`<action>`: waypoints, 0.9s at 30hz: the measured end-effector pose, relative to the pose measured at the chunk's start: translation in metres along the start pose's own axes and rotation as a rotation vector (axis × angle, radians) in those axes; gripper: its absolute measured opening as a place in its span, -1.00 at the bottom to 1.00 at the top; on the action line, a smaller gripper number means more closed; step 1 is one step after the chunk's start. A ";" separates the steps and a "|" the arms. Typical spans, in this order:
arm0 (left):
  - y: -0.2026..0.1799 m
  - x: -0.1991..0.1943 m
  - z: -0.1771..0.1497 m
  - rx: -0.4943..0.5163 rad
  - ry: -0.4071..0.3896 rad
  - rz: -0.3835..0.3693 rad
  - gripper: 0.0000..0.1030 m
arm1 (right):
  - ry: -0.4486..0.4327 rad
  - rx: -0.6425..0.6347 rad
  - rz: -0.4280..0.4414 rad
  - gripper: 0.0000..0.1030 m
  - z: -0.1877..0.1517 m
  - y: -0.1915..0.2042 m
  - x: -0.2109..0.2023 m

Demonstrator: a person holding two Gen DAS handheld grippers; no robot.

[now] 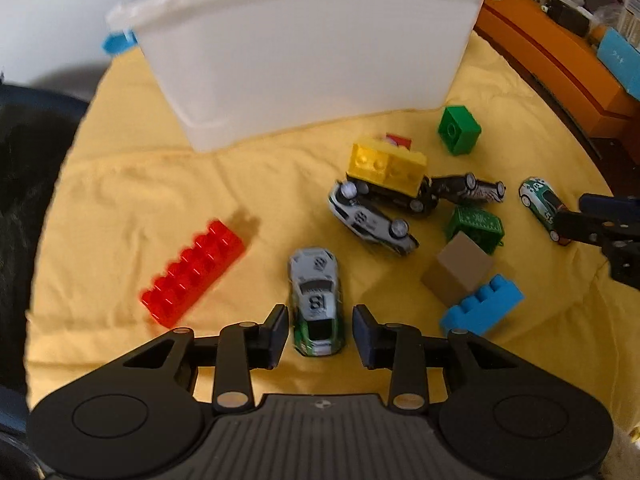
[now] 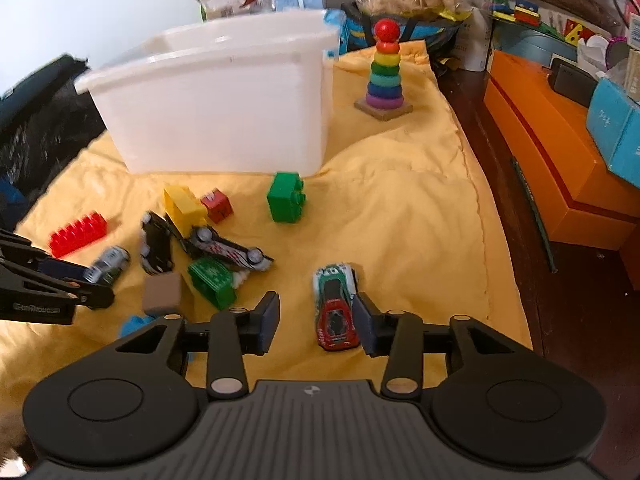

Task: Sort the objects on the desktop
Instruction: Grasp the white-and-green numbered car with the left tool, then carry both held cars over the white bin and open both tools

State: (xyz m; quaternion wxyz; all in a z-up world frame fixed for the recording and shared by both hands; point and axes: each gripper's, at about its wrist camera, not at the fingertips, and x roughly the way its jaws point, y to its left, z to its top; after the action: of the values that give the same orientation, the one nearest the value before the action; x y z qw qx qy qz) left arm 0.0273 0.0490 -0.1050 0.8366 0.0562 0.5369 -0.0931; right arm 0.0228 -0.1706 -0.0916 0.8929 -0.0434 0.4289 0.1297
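Observation:
My left gripper is open, its fingers on either side of a grey and green toy car marked 18; that car also shows in the right wrist view. My right gripper is open, with a red, white and green toy car lying between its fingers, close to the right one. A white plastic bin stands at the back of the yellow cloth. Loose toys lie in front of it: a long red brick, a yellow brick, a green brick and two overturned cars.
A tan cube, a blue brick and a green basket piece lie at the right. A rainbow ring stacker stands at the back right. An orange box and clutter border the cloth's right edge.

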 end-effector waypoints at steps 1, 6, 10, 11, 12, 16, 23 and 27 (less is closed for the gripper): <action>0.002 0.002 -0.001 -0.013 -0.002 -0.003 -0.24 | 0.006 -0.008 -0.008 -0.13 -0.001 0.000 0.003; 0.004 0.006 -0.001 -0.030 -0.033 0.000 -0.36 | 0.017 -0.056 -0.039 -0.10 -0.005 0.001 0.021; 0.008 0.003 -0.001 -0.036 -0.036 -0.015 -0.37 | 0.022 -0.066 -0.009 -0.36 -0.010 -0.003 0.027; 0.008 0.002 0.001 -0.034 -0.039 -0.013 -0.37 | 0.027 -0.080 -0.011 -0.36 -0.008 -0.001 0.026; 0.008 0.000 0.003 -0.032 -0.044 -0.007 -0.37 | 0.028 -0.082 -0.007 -0.36 -0.007 -0.001 0.025; 0.012 -0.037 0.019 -0.013 -0.130 0.006 -0.37 | -0.014 -0.063 0.029 -0.36 0.010 0.002 0.002; 0.030 -0.105 0.079 -0.030 -0.292 0.020 -0.36 | -0.190 -0.103 0.110 -0.36 0.079 0.020 -0.054; 0.039 -0.107 0.120 -0.021 -0.340 0.066 -0.36 | -0.283 -0.134 0.137 -0.36 0.124 0.034 -0.057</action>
State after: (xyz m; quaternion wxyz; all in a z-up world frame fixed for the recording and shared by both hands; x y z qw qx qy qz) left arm 0.0990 0.0739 0.0424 0.9185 0.0484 0.3865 -0.0682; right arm 0.0735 -0.1251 0.0316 0.9285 -0.0549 0.2914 0.2237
